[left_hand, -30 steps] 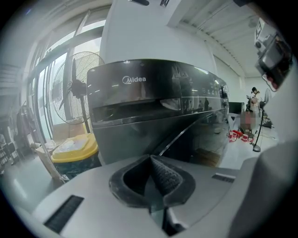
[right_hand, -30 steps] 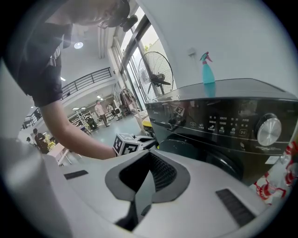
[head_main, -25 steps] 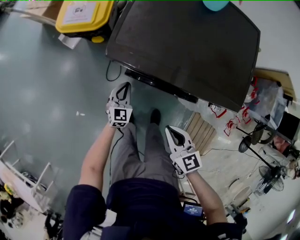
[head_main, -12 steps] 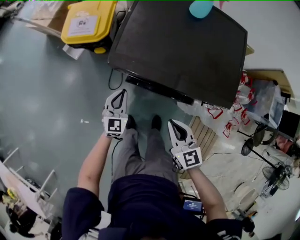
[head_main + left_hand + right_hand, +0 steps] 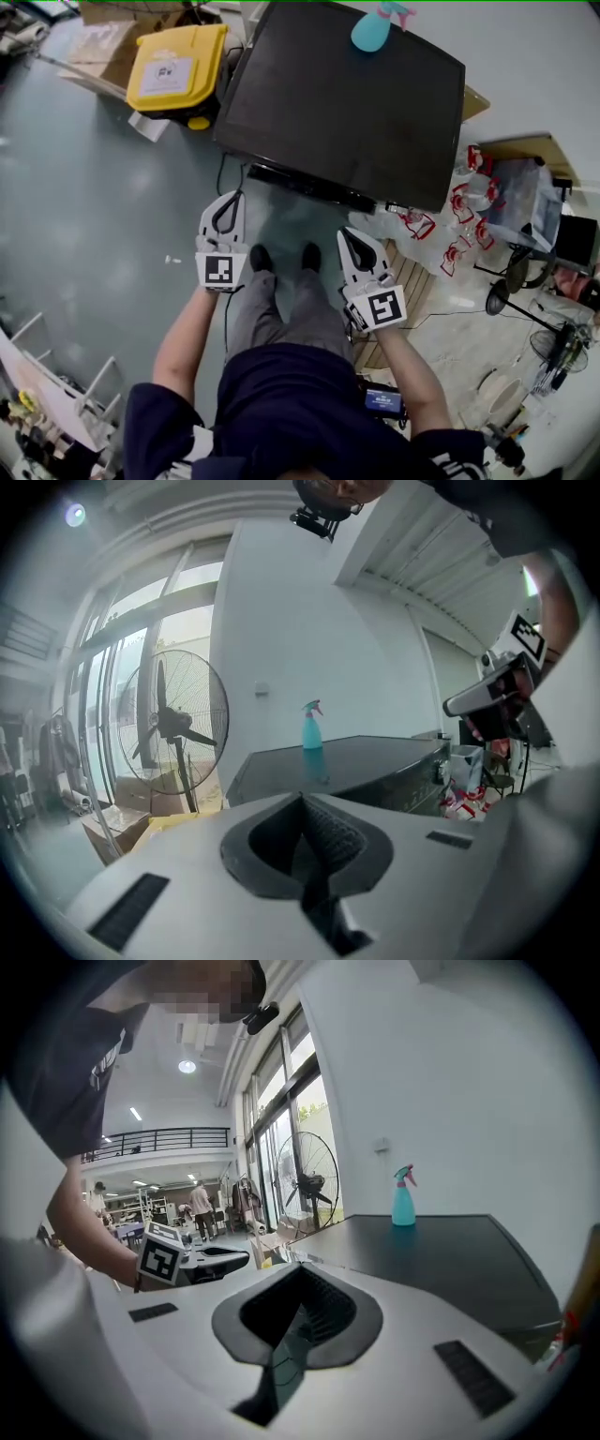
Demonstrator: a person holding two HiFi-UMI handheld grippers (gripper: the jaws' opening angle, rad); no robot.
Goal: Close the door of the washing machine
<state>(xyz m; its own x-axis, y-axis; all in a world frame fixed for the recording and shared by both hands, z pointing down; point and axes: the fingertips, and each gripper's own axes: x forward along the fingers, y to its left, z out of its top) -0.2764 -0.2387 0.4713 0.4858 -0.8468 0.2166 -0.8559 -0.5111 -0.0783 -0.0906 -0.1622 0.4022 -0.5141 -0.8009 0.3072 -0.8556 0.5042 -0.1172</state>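
The washing machine [image 5: 347,103] stands in front of me and shows its flat black top; of its front I see only a narrow dark strip [image 5: 309,185], and the door is hidden from this angle. My left gripper [image 5: 228,199] hangs before the machine's left front corner, shut and empty. To the right, near the other front corner, my right gripper [image 5: 349,235] is also shut with nothing in it. In the left gripper view the shut gripper [image 5: 302,799] points over the black top [image 5: 356,761]. The right gripper [image 5: 300,1269] points over that top [image 5: 441,1251] too.
A teal spray bottle [image 5: 372,28] stands at the far edge of the machine's top. A yellow-lidded box [image 5: 178,66] sits on the floor at its left, with a pedestal fan [image 5: 173,724] beyond. A wooden pallet [image 5: 403,272] and plastic bags [image 5: 469,211] lie at the right.
Both grippers have risen in front of my body and now point more level towards the machine's top. Both stayed shut and empty.
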